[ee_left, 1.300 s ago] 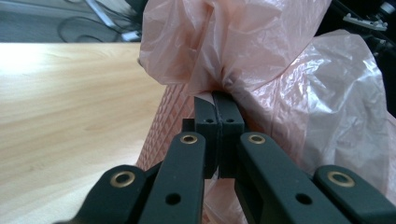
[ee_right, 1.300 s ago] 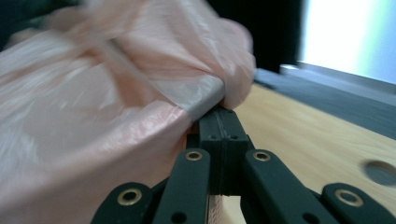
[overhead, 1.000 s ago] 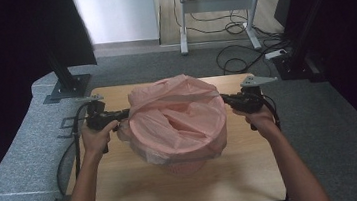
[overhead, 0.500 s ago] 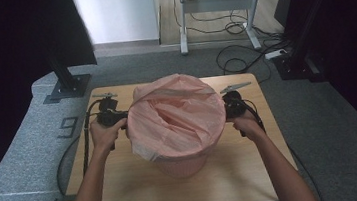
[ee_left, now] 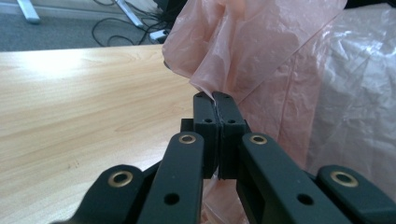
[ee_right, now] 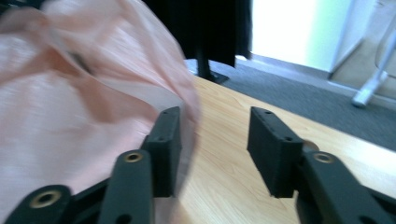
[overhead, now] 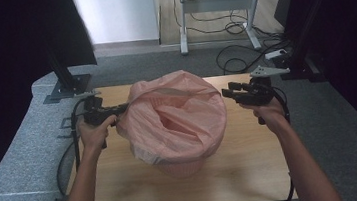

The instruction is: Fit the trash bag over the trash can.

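Note:
A pink plastic bag is draped over a round container in the middle of the wooden table. My left gripper is shut on the bag's left rim; in the left gripper view the jaws pinch a fold of the pink film. My right gripper hovers just off the bag's right side. Its jaws have just been opening and stand apart with bare table between them. The bag hangs blurred beside the left-hand jaw in the right gripper view.
A black stand base sits on the grey floor beyond the table's far left corner. A desk frame, loose cables and a power strip lie behind the table. Dark curtains flank both sides.
The right gripper's jaws have opened and let go of the bag's right rim, and that hand has drawn back to the right. The left gripper keeps its grip on the left rim.

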Demonstrator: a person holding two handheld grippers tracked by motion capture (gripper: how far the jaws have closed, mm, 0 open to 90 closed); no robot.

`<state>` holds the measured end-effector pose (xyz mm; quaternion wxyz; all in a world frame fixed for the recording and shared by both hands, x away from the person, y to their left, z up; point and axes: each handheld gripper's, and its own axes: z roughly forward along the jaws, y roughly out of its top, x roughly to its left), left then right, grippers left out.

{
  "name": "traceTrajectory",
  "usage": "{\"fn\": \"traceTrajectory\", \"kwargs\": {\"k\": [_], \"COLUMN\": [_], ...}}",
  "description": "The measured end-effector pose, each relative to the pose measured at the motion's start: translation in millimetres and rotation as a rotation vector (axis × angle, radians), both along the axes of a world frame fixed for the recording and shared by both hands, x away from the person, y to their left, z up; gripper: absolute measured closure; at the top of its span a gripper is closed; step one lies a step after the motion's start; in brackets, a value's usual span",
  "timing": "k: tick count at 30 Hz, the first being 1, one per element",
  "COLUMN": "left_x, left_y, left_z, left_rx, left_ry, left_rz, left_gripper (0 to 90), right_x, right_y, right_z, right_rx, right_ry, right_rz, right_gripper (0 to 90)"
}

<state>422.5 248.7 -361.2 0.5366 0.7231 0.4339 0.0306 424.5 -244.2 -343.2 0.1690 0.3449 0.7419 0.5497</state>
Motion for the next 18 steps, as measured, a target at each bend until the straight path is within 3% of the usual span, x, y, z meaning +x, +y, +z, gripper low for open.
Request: {"fn": "traceTrajectory", "kwargs": {"k": [3,5,8,9,10,13,14,18], "left_x": [-1.5,-1.6,-1.1,-0.8,-0.2,1.0,1.8,5.1], "left_y": [-0.1,0.3,-0.1,-0.6,-1.6,-4.0,-5.3,-6.2], "left_z": [4.3,6.0,8.2,8.9,9.3,9.7,10.0,9.8], "left_rx": [-0.001,-0.007,-0.007,-0.004,0.0,0.028,0.045,0.046], "left_ry": [-0.012,-0.015,-0.02,-0.022,-0.022,-0.022,-0.024,-0.022], "left_rz": [0.004,0.004,0.007,0.005,0.002,-0.005,-0.005,-0.007], "left_gripper": [88.8,88.8,88.9,88.9,89.1,89.3,89.3,89.4], "right_x": [-5.1,-5.2,-1.2,1.7,7.6,10.9,12.2,17.6], "right_y": [6.3,9.7,20.6,25.2,30.1,32.0,30.0,25.0], "right_z": [9.1,10.2,10.3,9.8,9.2,11.0,13.9,16.4], "right_rx": [0.007,-0.004,-0.041,-0.062,-0.069,-0.071,-0.056,-0.085], "right_ry": [-0.016,-0.019,-0.015,-0.013,0.0,-0.021,-0.044,-0.058], "right_rz": [0.072,0.088,0.114,0.118,0.13,0.132,0.138,0.12], "right_gripper": [43.6,43.4,50.4,56.3,70.6,77.8,87.0,89.2]}}
